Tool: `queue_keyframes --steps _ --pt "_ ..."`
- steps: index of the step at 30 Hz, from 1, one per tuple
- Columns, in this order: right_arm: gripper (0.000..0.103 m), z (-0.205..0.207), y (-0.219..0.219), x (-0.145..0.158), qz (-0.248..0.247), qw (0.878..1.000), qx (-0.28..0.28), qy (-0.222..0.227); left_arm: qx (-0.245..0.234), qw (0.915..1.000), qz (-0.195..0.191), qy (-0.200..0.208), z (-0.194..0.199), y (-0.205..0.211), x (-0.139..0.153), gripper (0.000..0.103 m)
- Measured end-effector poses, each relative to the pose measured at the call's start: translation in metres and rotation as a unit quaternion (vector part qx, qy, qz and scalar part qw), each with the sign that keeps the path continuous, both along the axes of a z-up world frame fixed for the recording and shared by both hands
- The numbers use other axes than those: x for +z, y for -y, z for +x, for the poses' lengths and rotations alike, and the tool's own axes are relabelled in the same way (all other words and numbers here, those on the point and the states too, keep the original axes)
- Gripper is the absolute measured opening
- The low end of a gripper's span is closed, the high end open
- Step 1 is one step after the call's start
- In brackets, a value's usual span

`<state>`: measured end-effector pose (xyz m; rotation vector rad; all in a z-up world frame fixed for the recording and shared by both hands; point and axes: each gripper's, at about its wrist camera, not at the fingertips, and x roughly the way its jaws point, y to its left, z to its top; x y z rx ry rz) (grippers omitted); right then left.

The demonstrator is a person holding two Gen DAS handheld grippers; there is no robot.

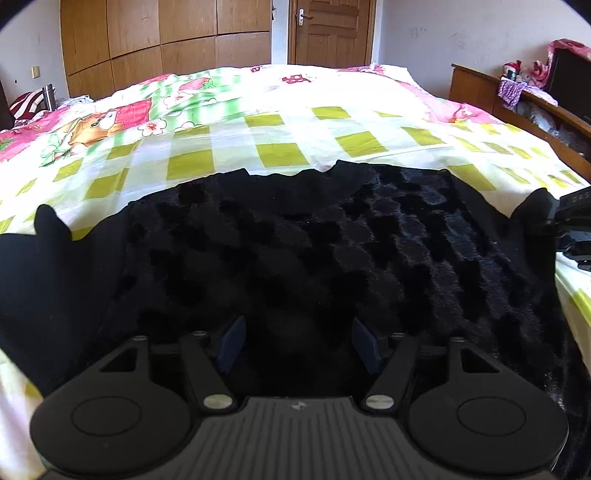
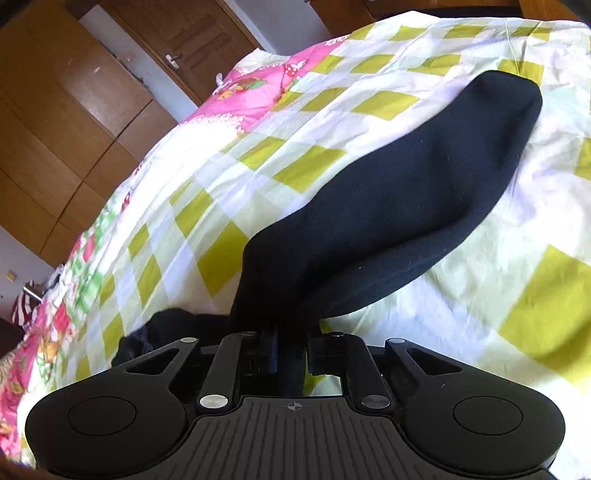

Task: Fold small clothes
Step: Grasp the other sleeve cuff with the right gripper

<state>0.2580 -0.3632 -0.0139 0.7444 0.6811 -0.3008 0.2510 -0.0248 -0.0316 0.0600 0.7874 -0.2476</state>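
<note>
Where the left wrist view begins, the left gripper [image 1: 299, 345] stands with its blue-padded fingers [image 1: 232, 343] spread wide and nothing between them, hovering low over the black fleecy garment [image 1: 295, 251]. That garment lies flat on the checked bedsheet [image 1: 280, 125], fuzzy side up, filling the near half of the view, with smoother black cloth along its left and right edges. At the garment's far right corner part of the right gripper [image 1: 574, 225] shows, at a raised tip of the cloth.

In the right wrist view, the right gripper [image 2: 291, 347] has its fingers drawn close together, pinching a smooth black part of the garment [image 2: 406, 192], which runs away from the fingers in a long rounded fold over the sheet [image 2: 258, 166]. A further dark bunch of cloth lies just left of the gripper.

Beyond, a pink floral quilt [image 1: 92, 122] covers the far part of the bed, then a wooden wardrobe [image 1: 162, 40] and a door [image 1: 332, 29].
</note>
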Motion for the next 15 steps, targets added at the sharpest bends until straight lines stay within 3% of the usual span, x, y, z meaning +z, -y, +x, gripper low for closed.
queue_keyframes --steps 5,7,10,11,15 --pt "0.011 0.023 0.026 0.005 -0.010 0.997 -0.078 0.008 -0.002 0.9998 -0.014 0.013 0.033 0.029 0.000 0.079" --pt "0.014 0.025 0.033 -0.002 -0.001 0.998 -0.064 -0.004 -0.005 0.9999 0.001 0.016 0.041 0.041 -0.005 0.081" --pt "0.035 0.009 0.037 0.004 0.004 0.999 -0.046 0.020 -0.011 0.9997 0.011 0.018 0.032 0.040 0.000 0.082" --pt "0.040 0.004 0.043 0.006 0.010 0.998 -0.058 0.033 -0.011 0.9999 0.004 0.013 0.028 0.034 0.001 0.082" --pt "0.041 0.000 0.069 -0.011 0.091 0.986 -0.120 0.065 0.001 0.9998 0.014 0.016 0.008 0.013 -0.002 0.082"
